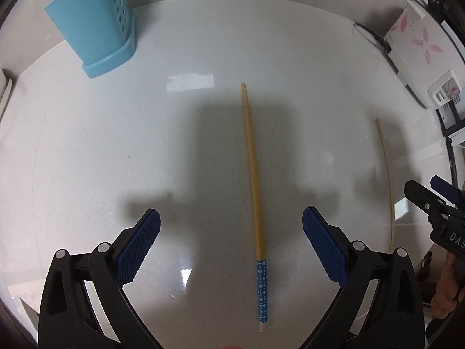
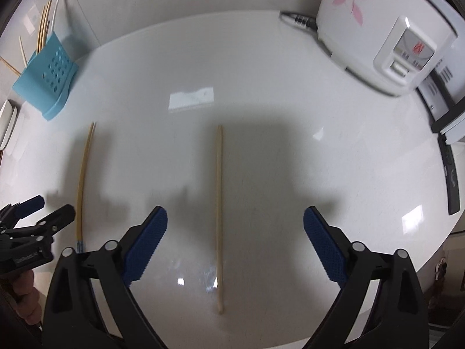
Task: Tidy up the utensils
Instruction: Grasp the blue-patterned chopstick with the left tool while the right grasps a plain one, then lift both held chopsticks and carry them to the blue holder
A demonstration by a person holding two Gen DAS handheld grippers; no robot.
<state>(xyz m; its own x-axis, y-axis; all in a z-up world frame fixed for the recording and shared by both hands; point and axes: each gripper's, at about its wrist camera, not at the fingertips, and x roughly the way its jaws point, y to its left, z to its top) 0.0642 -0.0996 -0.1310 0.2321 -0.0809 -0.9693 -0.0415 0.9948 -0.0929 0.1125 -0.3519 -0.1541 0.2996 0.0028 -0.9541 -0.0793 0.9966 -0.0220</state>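
A wooden chopstick with a blue dotted end (image 1: 255, 195) lies on the white counter, between the spread fingers of my left gripper (image 1: 231, 224), which is open above it. A plain pale chopstick (image 2: 218, 218) lies between the wide-apart fingers of my right gripper (image 2: 235, 222), also open and touching nothing. In the right wrist view the blue-ended chopstick (image 2: 82, 180) lies at the left beside the left gripper (image 2: 48, 208). The plain chopstick (image 1: 388, 171) shows at the right of the left wrist view, near the right gripper (image 1: 427, 189). A blue perforated utensil holder (image 1: 93, 26) stands at the back left with several chopsticks in it.
A white rice cooker with pink flowers (image 2: 377, 29) and its cord (image 2: 299, 19) stand at the back right. A dark appliance (image 2: 449, 122) is at the right edge. White dishes (image 2: 7, 122) sit left of the holder (image 2: 46, 72). The counter edge curves along the right.
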